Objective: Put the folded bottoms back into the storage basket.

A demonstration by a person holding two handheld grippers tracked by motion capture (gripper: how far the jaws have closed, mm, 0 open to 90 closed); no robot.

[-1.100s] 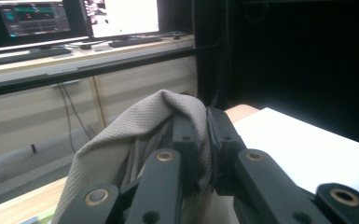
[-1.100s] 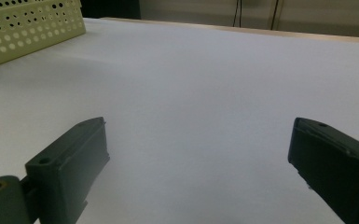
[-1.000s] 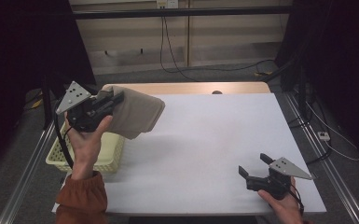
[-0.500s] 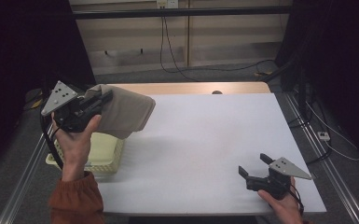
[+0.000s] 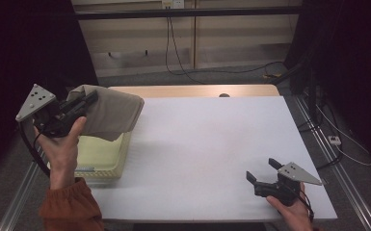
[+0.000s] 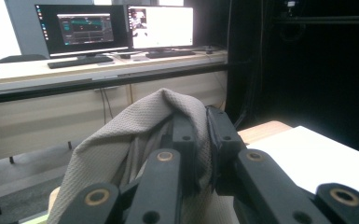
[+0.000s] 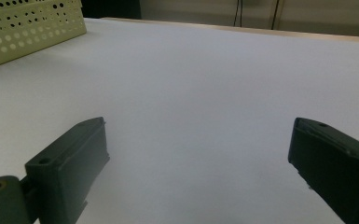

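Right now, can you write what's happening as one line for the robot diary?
left gripper: shut on beige cloth, held above yellow basket | right gripper: open, low over white table

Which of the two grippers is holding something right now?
The left gripper, lifted above the yellow basket, pinches a beige cloth. The right gripper rests low on the white table, jaws open and empty.

Your left gripper (image 5: 84,102) sits at the left of the frame, above the basket (image 5: 107,166), with the cloth (image 5: 111,113) clamped in it and hanging over the basket's far end. Basket lies on the table's (image 5: 212,144) left edge. Your right gripper (image 5: 262,172) rests on the table at lower right, well apart from the basket. In the left gripper view, monitors (image 6: 121,28) stand on a desk (image 6: 98,65) behind the cloth.
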